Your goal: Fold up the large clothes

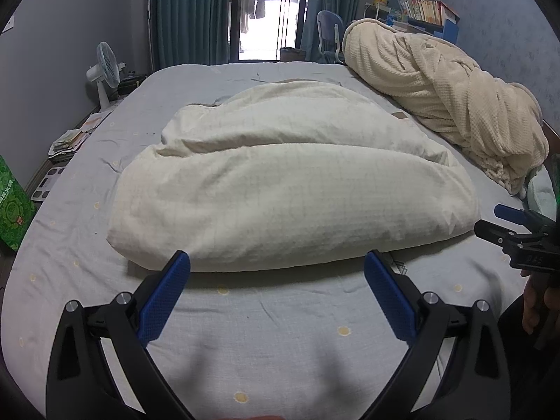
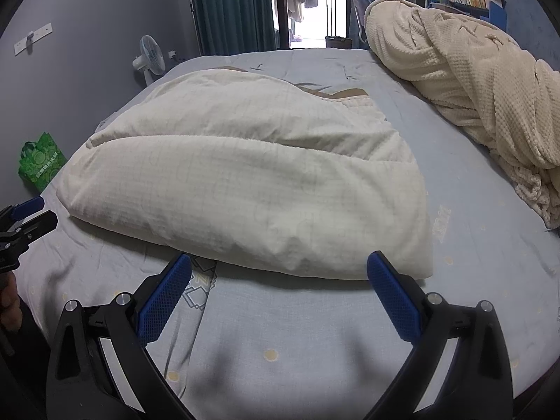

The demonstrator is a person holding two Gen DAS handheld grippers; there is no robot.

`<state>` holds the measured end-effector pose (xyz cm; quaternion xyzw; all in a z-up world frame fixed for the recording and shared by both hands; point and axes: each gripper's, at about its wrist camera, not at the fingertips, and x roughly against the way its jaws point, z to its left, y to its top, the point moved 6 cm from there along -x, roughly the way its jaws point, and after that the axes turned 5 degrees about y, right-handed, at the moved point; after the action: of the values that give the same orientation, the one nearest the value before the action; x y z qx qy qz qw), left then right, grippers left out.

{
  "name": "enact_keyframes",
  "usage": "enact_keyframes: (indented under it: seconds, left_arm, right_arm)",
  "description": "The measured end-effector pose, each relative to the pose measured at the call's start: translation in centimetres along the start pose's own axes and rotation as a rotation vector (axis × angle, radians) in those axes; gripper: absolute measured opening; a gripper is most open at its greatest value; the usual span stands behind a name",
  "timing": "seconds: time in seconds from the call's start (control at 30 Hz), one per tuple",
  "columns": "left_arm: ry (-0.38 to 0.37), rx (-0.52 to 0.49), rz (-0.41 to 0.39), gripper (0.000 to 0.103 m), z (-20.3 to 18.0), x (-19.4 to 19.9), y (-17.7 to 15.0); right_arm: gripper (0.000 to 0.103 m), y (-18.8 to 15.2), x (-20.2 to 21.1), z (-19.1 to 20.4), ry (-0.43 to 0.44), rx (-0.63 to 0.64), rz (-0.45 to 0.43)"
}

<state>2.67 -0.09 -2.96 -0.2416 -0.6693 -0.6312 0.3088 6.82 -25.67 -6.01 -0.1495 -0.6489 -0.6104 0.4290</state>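
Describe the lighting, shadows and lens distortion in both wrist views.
Left wrist view: daylight blows out the balcony door; the duvet casts a soft shadow on the bed sheet; the open left gripper throws blurred shadows below. Right wrist view: same dim, cool light; fisheye bends the bed edges; dark corners; the open right gripper is sharp.

**Around the bed: fan, curtains, books and a green bag**

A pale blue bed sheet with small yellow dots covers the bed. A cream waffle-textured blanket lies bunched along its right side. By the grey left wall stands a white pedestal fan, with a green patterned bag on the floor nearer the camera. Teal curtains flank a glass door at the far end. A row of books stands at the far right, with a blue chair beside it.
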Motion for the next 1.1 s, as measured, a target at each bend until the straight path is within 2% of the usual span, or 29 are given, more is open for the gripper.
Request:
enact_keyframes:
  seconds: [1.1]
  left_arm:
    - [-0.007, 0.001, 0.004, 0.095, 0.23, -0.12, -0.09]
  right_arm:
    - [0.096, -0.11, 0.05, 0.1, -0.007, 0.008, 0.006]
